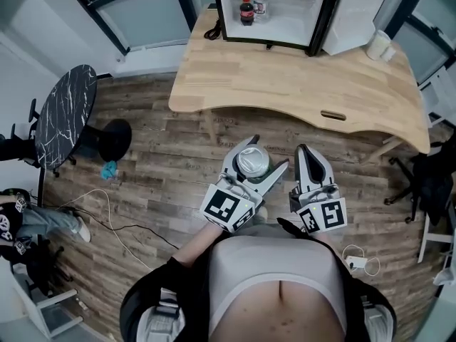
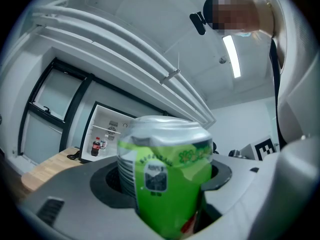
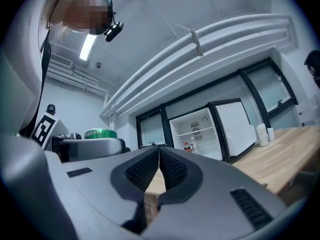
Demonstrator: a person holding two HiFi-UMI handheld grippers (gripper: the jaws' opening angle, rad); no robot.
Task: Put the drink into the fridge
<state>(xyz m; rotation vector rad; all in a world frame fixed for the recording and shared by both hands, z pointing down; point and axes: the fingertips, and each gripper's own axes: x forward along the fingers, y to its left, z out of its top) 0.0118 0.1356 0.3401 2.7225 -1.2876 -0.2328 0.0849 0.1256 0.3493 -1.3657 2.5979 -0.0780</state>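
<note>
In the lower middle of the head view, the left hand-held gripper (image 1: 262, 155) pinches a green drink can (image 2: 165, 184) between its jaws. The can stands upright with its silver top showing, held above the wooden floor (image 1: 164, 169) and well apart from the fridge. Just to its right in the frame, the right hand-held gripper (image 3: 159, 154) has its jaws pressed together with nothing between them.

At the top centre of the head view, a small white fridge (image 1: 288, 28) stands on the pale wooden worktop (image 1: 285, 77), its door (image 1: 353, 13) swung open to the right. A dark cola bottle (image 1: 246, 10) and a clear bottle (image 1: 261, 6) stand side by side inside, at the left. A black marble round table (image 1: 65, 112) sits at the left of the frame.
</note>
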